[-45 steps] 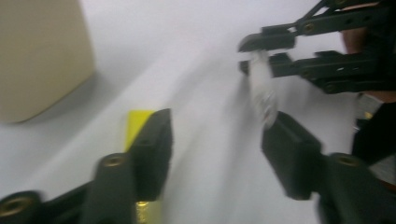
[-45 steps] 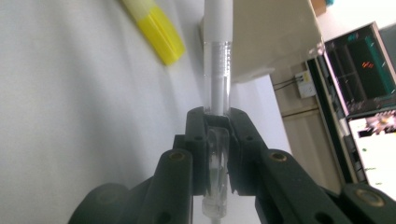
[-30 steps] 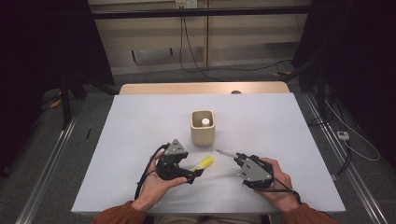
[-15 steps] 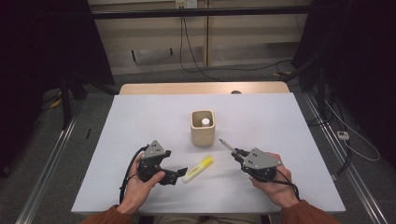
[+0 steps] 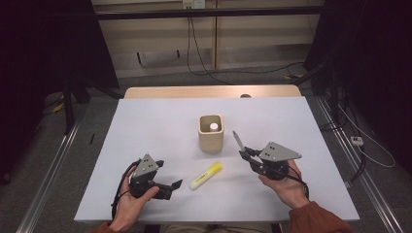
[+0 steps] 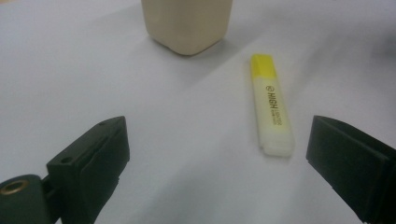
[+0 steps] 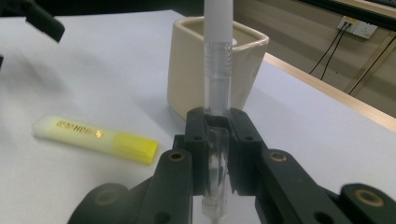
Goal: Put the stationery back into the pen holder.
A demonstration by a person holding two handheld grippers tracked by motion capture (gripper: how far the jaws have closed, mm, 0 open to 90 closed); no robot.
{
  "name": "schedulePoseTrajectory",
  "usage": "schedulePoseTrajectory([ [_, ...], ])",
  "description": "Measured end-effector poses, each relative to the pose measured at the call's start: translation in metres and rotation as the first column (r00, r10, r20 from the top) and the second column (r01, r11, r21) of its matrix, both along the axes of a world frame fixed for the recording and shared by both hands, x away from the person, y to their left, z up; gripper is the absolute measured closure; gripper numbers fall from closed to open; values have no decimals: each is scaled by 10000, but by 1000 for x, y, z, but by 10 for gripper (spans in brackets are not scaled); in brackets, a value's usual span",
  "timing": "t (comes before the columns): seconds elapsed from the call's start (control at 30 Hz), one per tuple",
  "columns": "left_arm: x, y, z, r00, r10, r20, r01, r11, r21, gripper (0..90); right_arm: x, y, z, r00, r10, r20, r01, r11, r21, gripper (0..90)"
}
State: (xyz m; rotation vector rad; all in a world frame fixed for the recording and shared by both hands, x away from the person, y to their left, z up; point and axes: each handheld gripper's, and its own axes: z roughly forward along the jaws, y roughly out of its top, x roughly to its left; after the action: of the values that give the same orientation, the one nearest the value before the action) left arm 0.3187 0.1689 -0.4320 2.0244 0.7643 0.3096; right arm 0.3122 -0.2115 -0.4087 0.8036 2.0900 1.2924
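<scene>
In the high view, the left gripper (image 5: 171,187) sits low at the left of the white table (image 5: 145,126), its jaws apart with nothing between them after just opening wider. 1 yellow highlighter (image 5: 205,175) lies flat on the table just to the right of that gripper, clear of its jaws. The right gripper (image 5: 244,153) is clamped on 1 clear pen (image 5: 237,140), which sticks up and away toward 1 beige cup (image 5: 211,134) standing beyond the highlighter, between the 2 grippers.

In the left gripper view, the 2 black jaws stand wide; the highlighter (image 6: 272,106) lies ahead, nearer the right jaw, untouched, with the cup (image 6: 187,23) behind it.

In the right gripper view, the jaws are closed tight on the pen (image 7: 217,121), held upright in front of the cup (image 7: 191,79); the highlighter (image 7: 95,138) lies to the left on the table
</scene>
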Motion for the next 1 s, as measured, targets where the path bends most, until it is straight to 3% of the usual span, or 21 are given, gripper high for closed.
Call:
schedulePoseTrajectory([
  [0.13,-2,5,1,9991,382,163,-374,9982,-466,60,7,-1,5,9999,-110,-53,112,9990,435,806],
  [0.23,-2,11,-3,9983,573,-141,-584,9937,-959,60,13,0,9,9999,-107,-68,112,9962,858,807],
  [0.33,-1,16,-7,9972,644,-368,-683,9908,-1168,60,20,3,13,9999,-148,-76,156,9937,1113,806],
  [0.43,0,18,-9,9964,735,-430,-777,9914,-1055,60,28,7,18,9996,-154,-237,192,9848,1728,806],
  [0.77,-2,12,-9,9987,451,-222,-468,9955,-829,60,50,17,37,9999,-136,-83,154,9586,2844,806],
  [1.0,-1,13,-9,9987,454,-238,-472,9956,-812,60,67,28,45,9998,-154,101,112,9451,3265,806],
])
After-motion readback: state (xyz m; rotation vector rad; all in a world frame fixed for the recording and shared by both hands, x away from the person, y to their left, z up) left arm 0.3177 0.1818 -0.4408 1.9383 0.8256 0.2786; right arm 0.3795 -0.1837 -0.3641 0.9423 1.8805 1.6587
